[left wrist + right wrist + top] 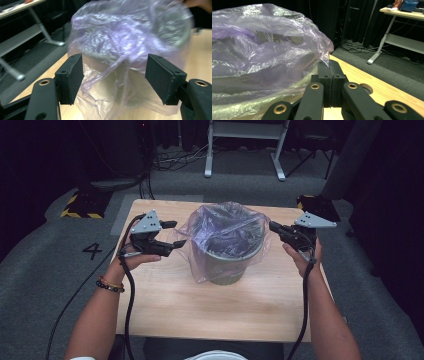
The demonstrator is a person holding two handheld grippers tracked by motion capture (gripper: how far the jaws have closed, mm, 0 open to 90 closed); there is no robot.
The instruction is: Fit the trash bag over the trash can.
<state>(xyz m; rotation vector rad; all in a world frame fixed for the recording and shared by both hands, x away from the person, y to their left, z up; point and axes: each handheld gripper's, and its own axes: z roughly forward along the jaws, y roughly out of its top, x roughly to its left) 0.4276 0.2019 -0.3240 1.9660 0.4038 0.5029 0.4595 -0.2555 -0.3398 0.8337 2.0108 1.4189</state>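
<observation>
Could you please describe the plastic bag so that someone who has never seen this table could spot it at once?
On the wooden table stands a round grey bin, between the two grippers. The plastic bag lines it, spilling over the rim and down the sides. It is thin, see-through, crinkled and pale purple, unlike anything else there.

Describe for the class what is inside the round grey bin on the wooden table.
A thin translucent purple plastic bag lines the round grey bin, crumpled inside and draped over its rim. The right gripper pinches its edge. The bin's bottom, and anything lying there, is covered by the bag's folds.
</observation>
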